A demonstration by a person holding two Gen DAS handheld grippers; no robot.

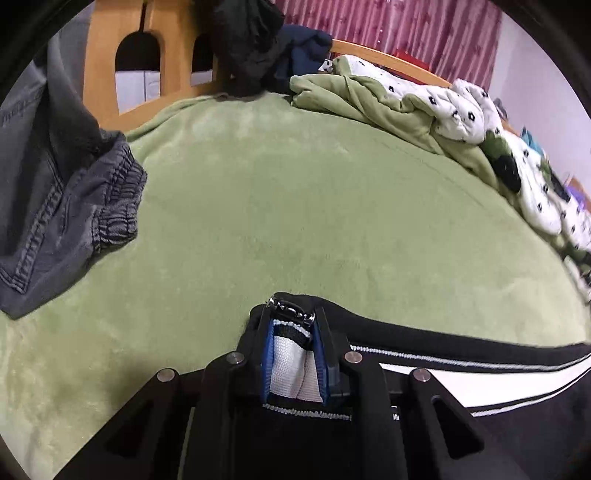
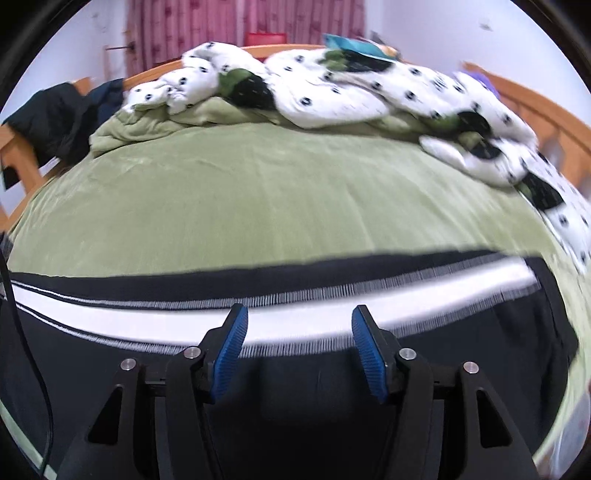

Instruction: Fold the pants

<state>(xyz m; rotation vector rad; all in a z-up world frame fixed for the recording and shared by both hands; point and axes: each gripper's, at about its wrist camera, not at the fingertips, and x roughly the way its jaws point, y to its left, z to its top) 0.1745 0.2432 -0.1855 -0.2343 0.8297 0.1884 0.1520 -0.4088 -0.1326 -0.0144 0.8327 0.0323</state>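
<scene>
- Pants (image 2: 332,369): black track pants with a white side stripe (image 2: 110,301), lying on the green blanket (image 2: 258,206) near the bed's front edge.
- Long axis runs side to side across both views; the stripe follows it, edged with white stitching.
- In the right wrist view the stripe sweeps from the left border to the right, where the fabric ends short of the blanket's edge. Which end is waist and which is cuff: cannot tell from here.
- In the left wrist view the pants (image 1: 480,354) stretch away to the right from the gripper, stripe along the same line.
- Left gripper (image 1: 291,325): fingers nearly together, clamped on a bunched end of the pants; white mesh lining and a metal zipper pull (image 1: 291,308) show between the blue pads.
- Right gripper (image 2: 297,325): fingers apart, nothing between the pads; it hovers over the stripe at mid-length. Contact with fabric: cannot tell, view is blurred.
- Grey jeans (image 1: 62,206): crumpled at the left of the left wrist view, well apart from the black pants.
- White spotted duvet (image 2: 332,88) and a green cover heaped along the far side of the bed.
- Dark clothes (image 1: 255,48) draped over the wooden bed frame (image 1: 166,59); pink curtain (image 2: 240,26) behind.
</scene>
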